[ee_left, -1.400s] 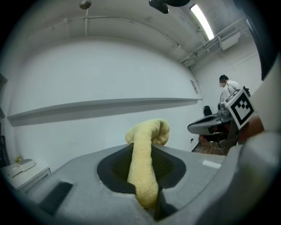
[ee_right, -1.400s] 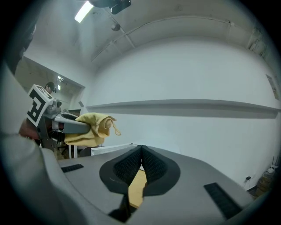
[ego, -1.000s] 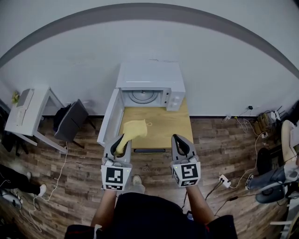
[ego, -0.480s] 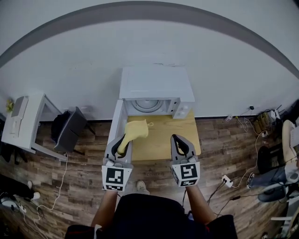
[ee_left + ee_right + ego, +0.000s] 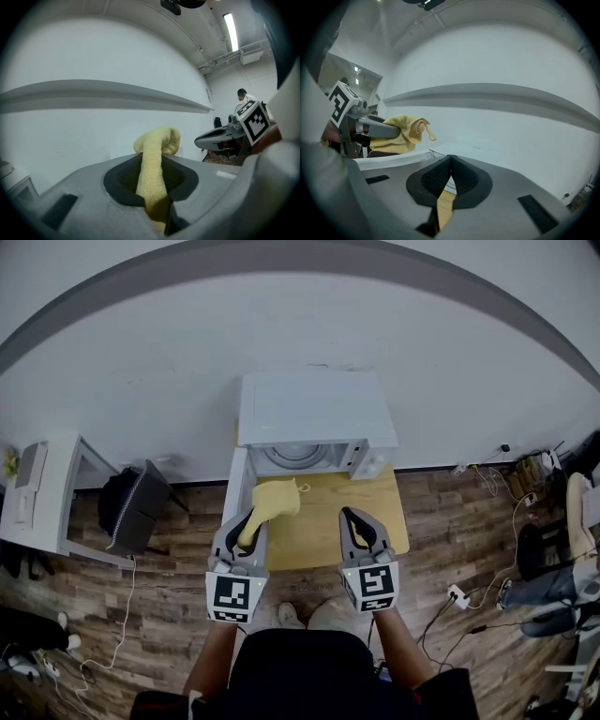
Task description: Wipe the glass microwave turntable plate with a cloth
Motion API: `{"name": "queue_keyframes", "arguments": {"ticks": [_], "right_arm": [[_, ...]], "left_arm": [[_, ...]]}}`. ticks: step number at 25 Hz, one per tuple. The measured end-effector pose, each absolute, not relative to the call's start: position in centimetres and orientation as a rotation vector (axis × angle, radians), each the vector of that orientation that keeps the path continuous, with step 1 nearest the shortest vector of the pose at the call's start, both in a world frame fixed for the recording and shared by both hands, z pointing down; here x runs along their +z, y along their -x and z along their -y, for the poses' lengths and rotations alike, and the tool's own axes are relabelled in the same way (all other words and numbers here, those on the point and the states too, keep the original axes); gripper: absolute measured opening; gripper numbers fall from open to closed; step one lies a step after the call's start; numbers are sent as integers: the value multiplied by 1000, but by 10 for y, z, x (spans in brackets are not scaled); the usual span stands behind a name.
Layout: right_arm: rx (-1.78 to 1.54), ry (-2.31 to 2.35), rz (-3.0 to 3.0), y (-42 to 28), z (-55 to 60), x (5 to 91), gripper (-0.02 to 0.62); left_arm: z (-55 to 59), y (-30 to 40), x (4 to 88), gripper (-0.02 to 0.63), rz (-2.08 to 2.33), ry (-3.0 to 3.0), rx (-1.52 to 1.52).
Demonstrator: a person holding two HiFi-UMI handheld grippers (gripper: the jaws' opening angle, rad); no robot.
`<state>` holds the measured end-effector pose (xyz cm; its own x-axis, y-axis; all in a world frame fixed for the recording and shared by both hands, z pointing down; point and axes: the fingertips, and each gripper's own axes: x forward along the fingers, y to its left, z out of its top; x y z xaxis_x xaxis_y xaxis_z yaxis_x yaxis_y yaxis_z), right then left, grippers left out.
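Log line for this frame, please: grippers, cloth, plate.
left gripper shut on yellow cloth | right gripper shut, empty | microwave door open | glass plate inside, cloth not on it

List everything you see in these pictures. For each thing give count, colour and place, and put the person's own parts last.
microwave: one, white, door open, at the back of the table
turntable: one, clear glass, inside the microwave
table: one, light wood, against the white wall
cloth: one, yellow, over the table's left side
desk: one, white, far left
bag: one, black, on the floor beside the desk; it may be a case
power strip: one, white, on the wood floor at right
left gripper: one, grey, jaws shut on the cloth
right gripper: one, grey, jaws together, empty
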<state>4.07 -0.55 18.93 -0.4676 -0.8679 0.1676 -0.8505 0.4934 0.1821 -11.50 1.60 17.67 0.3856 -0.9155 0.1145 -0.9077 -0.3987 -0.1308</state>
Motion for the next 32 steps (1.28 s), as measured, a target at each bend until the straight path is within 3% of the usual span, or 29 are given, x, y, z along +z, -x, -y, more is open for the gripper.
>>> {"name": "queue_keyframes", "arguments": {"ticks": [32], "right_arm": [[80, -1217, 2488, -52, 66, 289, 11]], "left_arm": [[44, 63, 277, 61, -1757, 2693, -448]]}}
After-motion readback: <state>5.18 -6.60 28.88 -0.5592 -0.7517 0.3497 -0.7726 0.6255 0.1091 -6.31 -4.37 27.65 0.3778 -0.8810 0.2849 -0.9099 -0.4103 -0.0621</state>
